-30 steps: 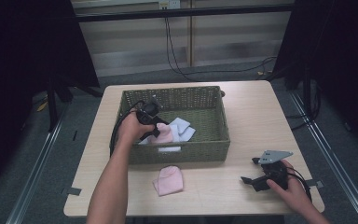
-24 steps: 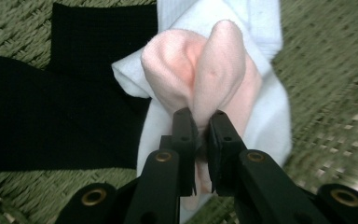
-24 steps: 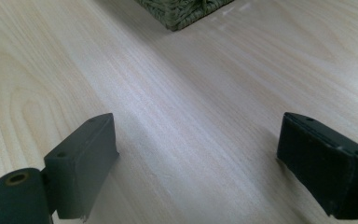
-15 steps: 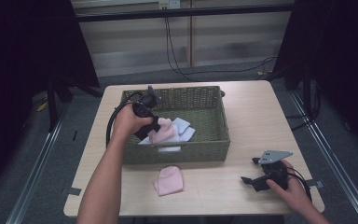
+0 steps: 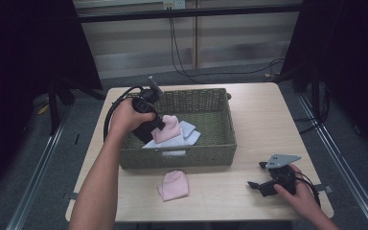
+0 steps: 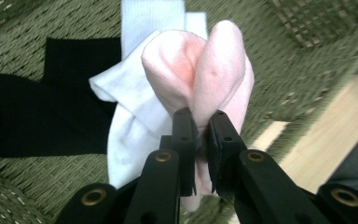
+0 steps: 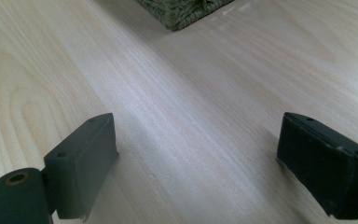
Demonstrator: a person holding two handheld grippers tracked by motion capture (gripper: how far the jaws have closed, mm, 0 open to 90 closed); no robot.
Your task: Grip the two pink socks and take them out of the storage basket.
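L gripper (image 6: 199, 122) clamped tight on pink sock (image 5: 166, 128), held above basket (image 5: 223, 148) interior nr its left edge, presumably for removal. Second pink sock (image 5: 174, 185) lies on table (image 5: 249, 115) by basket's front wall, prob. its pair. R gripper (image 7: 196, 163) parked nr table's front-right corner, jaws wide, empty.

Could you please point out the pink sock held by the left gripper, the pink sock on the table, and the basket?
Held pink sock (image 6: 214, 79): left gripper view, its bulging fold above the jaws.
Table pink sock (image 5: 175, 184): high view, its middle.
Basket (image 5: 182, 156): high view, its front wall.
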